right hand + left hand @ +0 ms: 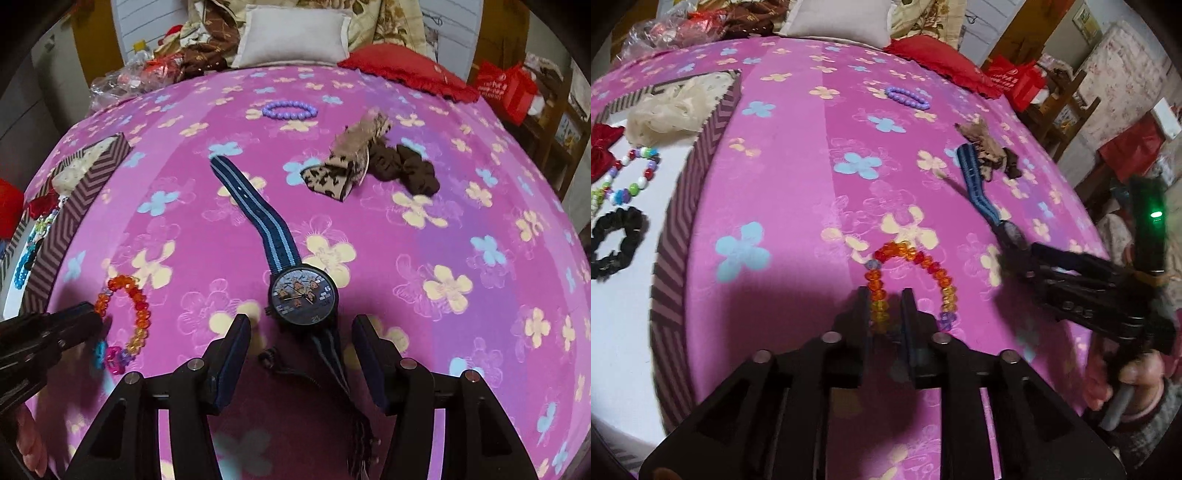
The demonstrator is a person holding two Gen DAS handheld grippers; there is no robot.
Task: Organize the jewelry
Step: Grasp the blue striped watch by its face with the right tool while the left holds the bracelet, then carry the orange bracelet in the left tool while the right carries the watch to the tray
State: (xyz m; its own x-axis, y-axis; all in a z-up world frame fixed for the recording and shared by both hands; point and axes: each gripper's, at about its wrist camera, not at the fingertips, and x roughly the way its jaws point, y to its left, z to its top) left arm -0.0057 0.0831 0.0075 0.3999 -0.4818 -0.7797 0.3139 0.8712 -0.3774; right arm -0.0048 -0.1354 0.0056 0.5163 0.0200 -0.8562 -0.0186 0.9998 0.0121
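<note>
L gripper [885, 295]: jaws narrowly spread, orange bead bracelet [912, 269] between, no pinch. R gripper [301, 328]: jaws wide apart, watch [303, 294] on bed [461, 221], frame centre.

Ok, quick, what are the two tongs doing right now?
Left tongs: jaws narrowly apart around the orange bracelet; a firm grip cannot be told.
Right tongs: open, empty, astride the watch.

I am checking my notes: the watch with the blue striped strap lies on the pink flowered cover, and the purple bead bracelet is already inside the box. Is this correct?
Not quite. The purple bead bracelet still lies on the pink flowered cover, far from the box, as the right wrist view shows. The watch does lie on the cover.
</note>
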